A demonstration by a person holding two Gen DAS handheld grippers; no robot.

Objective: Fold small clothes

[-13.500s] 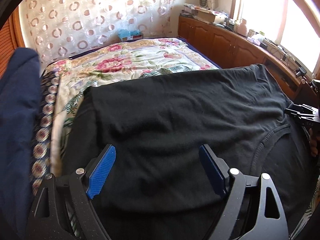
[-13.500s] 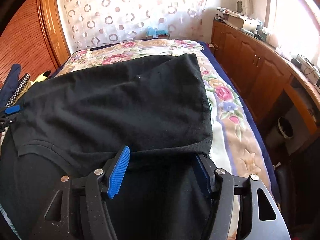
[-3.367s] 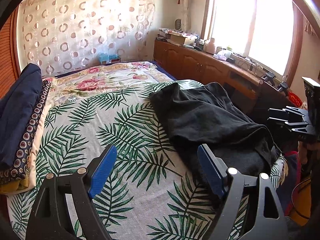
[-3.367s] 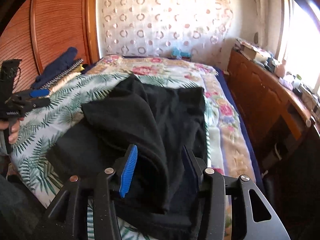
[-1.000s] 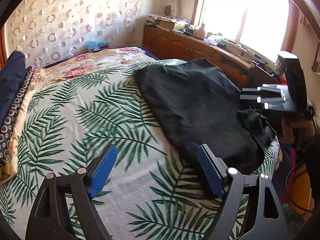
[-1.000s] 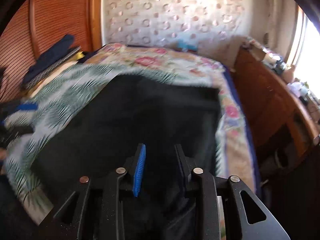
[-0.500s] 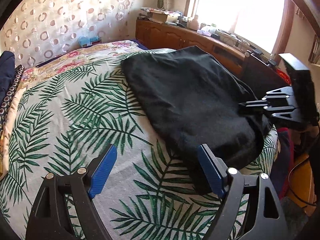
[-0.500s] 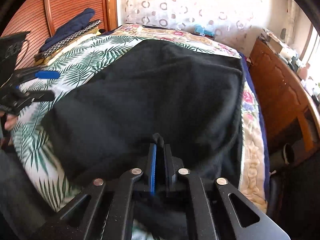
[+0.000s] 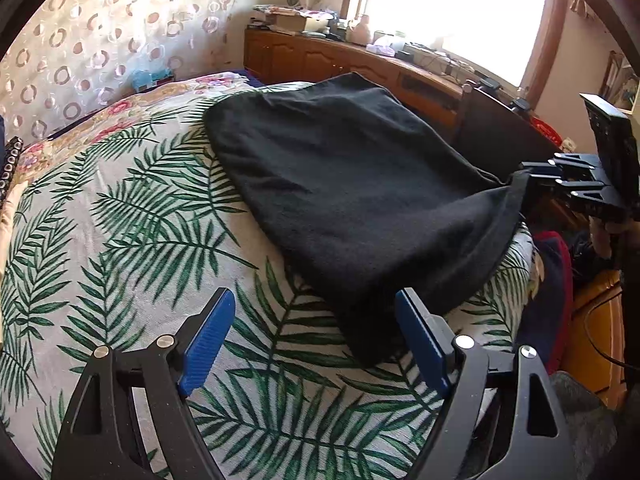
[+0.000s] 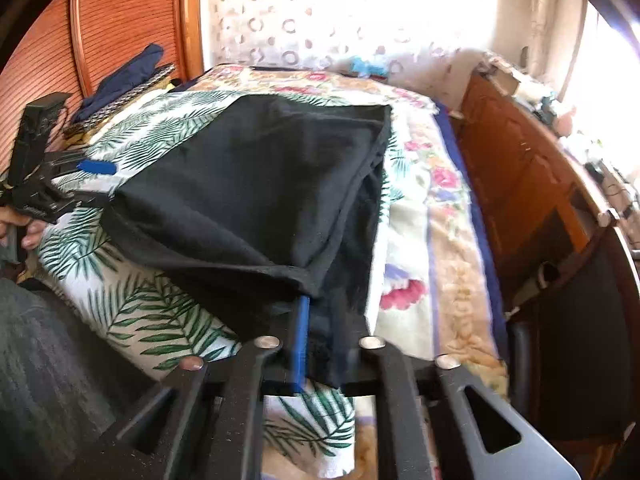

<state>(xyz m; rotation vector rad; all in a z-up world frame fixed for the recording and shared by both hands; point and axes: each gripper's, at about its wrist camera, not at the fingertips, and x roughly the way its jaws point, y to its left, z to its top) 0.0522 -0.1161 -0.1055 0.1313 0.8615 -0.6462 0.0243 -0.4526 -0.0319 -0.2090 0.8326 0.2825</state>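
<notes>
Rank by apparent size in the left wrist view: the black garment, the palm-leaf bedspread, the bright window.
1. Palm-leaf bedspread, the widest spread.
2. Black garment.
3. Bright window, though it sits far from the camera, so its small look tells little.

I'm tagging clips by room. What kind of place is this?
A home bedroom, most likely: a bed with a palm-leaf cover, a patterned curtain behind it, and a cluttered wooden sideboard under the window.

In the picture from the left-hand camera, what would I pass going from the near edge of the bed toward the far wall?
Left tool → palm-leaf bedspread → black garment → flowered quilt → small blue box → curtain with circles.
</notes>
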